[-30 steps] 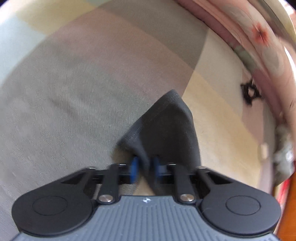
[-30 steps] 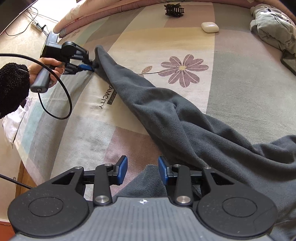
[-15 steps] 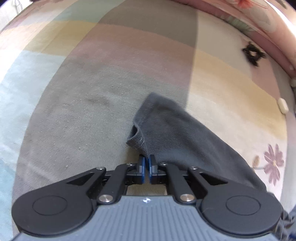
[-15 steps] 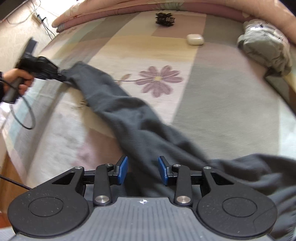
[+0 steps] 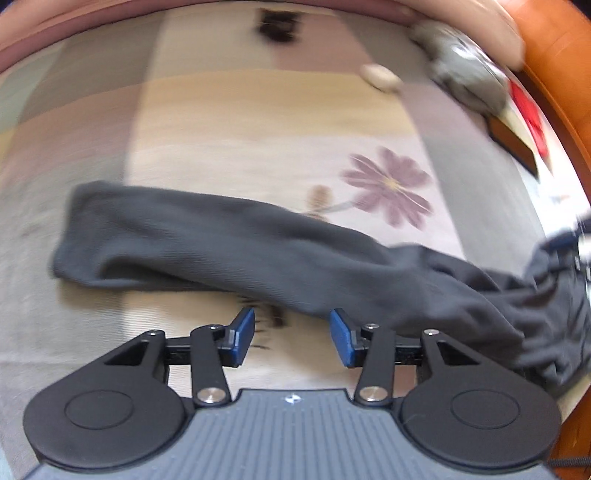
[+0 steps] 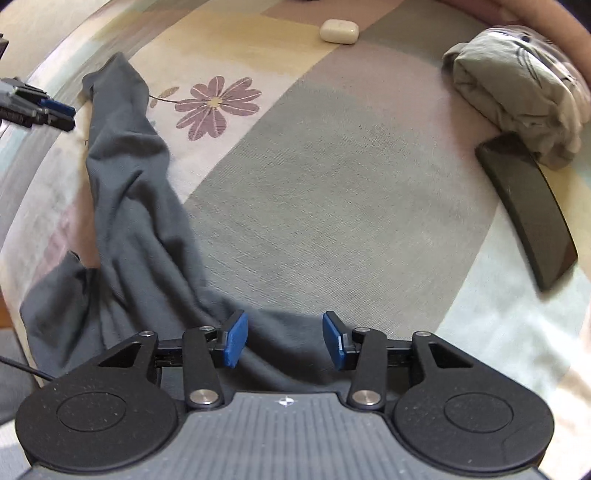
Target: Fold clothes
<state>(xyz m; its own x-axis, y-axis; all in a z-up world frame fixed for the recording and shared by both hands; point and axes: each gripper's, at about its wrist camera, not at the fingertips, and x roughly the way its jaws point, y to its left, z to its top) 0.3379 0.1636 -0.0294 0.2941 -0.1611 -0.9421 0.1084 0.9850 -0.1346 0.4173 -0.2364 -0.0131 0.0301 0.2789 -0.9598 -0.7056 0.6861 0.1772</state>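
I'm looking down on the dark grey soft knit garment [image 5: 258, 254], lying as a long rumpled strip across the patchwork bedspread with a purple flower print [image 6: 332, 177]. In the left wrist view it's running from 9 o'clock to a bunched heap at 3–4 o'clock; in the right view it's climbing from my pads up to 11 o'clock.

The left hand-held gripper [image 5: 291, 338] is opening, blue pads apart, nothing btwn them, fabric edge lying just beyond the tips. The right hand-held gripper [image 6: 282, 341] is opening too, pads apart w/ cloth lying under and btwn them but not pinched.

Handling, as I'm judging it: light, limp, stretchy, no stiffness, so it'll sag and drag wherever it isn't supported. Best pinching a hem or corner: the free end at 9 o'clock for the left, the bunched edge by the pads for the right.

Around it: a small cream rounded case [image 6: 339, 31] at 12 o'clock, a folded beige-grey garment [image 6: 517, 96] at 2 o'clock, a flat dark slab, prob. a phone, [image 6: 528, 210] at 3 o'clock touching it. All well apart from the cloth; nothing's blocking. A blurred black object [image 5: 277, 24] is sitting at 12 o'clock in the left view.
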